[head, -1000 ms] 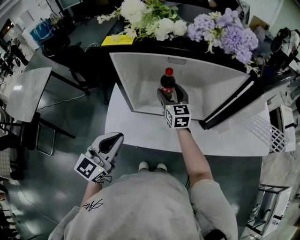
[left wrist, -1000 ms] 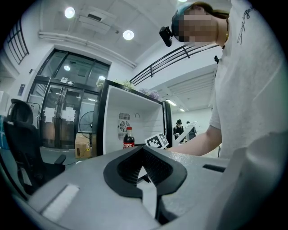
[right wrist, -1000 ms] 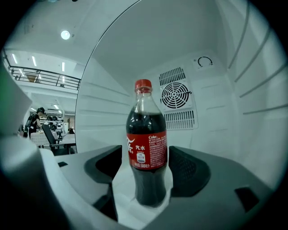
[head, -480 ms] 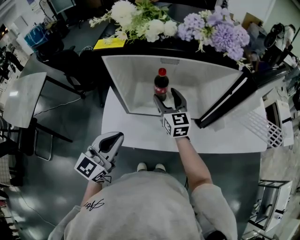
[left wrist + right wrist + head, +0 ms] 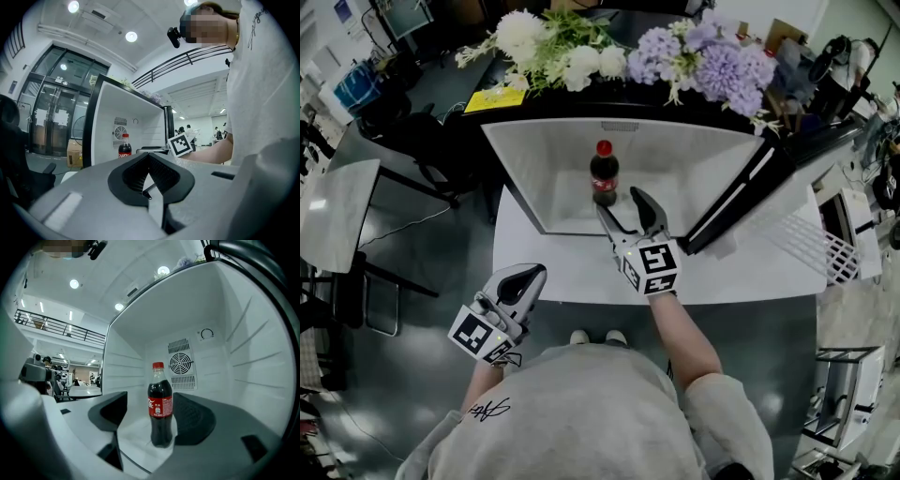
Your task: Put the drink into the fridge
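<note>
Standing upright, the bottle (image 5: 604,174) sits just beyond the right gripper's (image 5: 619,202) fingers (image 5: 652,217).

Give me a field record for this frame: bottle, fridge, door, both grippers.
bottle: cola bottle, red cap on, standing upright on the fridge floor
fridge: small white-lined fridge on a white table, fan grille on the back wall
door: door swung open to the right
right gripper: right gripper open at the fridge mouth, jaws apart, not touching the bottle
left gripper: left gripper shut, nothing between the jaws, held low, away from the fridge
task state: drink is inside, door not yet closed
</note>
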`<state>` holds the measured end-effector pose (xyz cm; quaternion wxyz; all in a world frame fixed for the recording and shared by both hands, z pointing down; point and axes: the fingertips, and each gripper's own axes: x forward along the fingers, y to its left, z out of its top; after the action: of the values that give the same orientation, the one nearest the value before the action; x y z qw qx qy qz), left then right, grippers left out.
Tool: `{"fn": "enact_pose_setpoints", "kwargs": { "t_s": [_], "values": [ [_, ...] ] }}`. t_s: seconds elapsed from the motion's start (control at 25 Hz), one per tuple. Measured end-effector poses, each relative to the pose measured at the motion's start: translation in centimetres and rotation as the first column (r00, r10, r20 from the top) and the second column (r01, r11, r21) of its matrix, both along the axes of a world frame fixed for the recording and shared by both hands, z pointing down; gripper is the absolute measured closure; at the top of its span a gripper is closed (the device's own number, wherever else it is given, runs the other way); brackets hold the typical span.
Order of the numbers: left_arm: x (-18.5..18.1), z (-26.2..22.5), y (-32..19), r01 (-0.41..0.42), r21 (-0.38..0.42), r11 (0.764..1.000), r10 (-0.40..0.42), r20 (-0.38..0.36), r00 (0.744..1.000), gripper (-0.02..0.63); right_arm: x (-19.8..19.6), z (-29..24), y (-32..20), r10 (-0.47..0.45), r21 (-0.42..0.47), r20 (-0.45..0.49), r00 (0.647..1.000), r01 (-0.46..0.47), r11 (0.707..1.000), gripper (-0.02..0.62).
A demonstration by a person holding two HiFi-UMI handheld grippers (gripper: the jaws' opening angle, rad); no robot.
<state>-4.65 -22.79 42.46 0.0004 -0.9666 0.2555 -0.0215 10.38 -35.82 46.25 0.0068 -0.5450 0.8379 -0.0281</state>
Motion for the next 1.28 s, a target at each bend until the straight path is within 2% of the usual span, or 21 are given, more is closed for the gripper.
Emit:
{"fn": "enact_pose_setpoints", "kwargs": {
  "t_s": [0.56,1.04,1.28],
  "values": [
    [2.6,-0.1,-0.9,-0.067,0.008,0.998,0.067,-0.008,0.998,0.602,1.1,-2.6,4.6,0.008,0.021,0.047,0.999,-0.009,1.0,0.293],
    [3.8,-0.1,-1.3,-0.098,0.01,0.995,0.098,-0.005,0.995,0.601,-0.3,-4.4,8.3,-0.062,0.038,0.063,0.996,0.06,0.997,0.296],
    [4.1,-0.3,-1.5,-0.11,0.015,0.994,0.111,-0.001,0.994,0.602,-0.2,-5.9,9.7,-0.065,0.061,0.08,0.995,0.061,0.996,0.36]
  ]
}}
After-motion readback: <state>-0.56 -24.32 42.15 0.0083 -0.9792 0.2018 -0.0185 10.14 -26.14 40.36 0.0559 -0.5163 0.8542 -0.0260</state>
